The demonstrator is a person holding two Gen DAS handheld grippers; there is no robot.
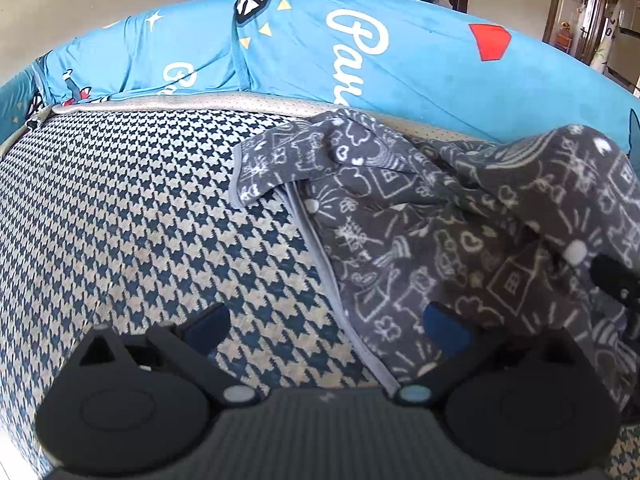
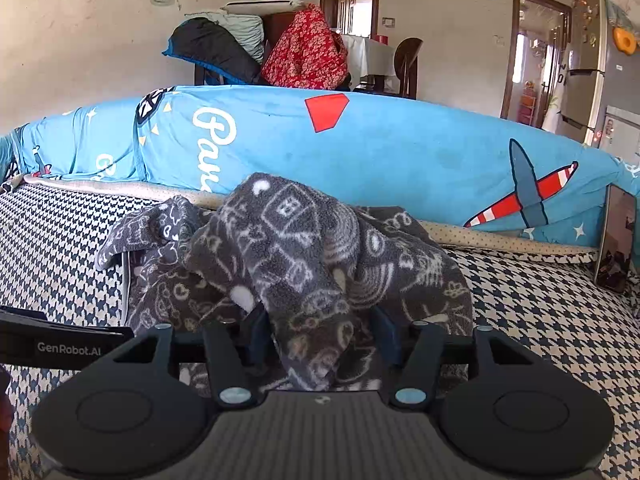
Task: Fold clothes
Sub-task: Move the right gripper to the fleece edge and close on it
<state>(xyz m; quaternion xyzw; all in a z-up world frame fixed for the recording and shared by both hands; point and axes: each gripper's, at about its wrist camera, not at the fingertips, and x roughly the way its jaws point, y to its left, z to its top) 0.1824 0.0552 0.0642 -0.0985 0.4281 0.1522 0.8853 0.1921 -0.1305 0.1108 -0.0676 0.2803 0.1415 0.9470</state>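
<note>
Grey fleece garment (image 2: 296, 264), white doodle print of houses and clouds, lies crumpled on houndstooth sofa seat (image 1: 132, 216), near blue printed backrest cover (image 2: 400, 148). Pale hemmed edge runs diagonally along its left side. One bunched fold raised above rest.

Right gripper (image 2: 320, 340) angled downward, raised fold hanging between its blue pads (image 2: 386, 334); jaws half closed, pressing on fleece.

Left gripper (image 1: 326, 328) tilted steeply down over garment's hem, jaws spread wide, nothing gripped.
</note>
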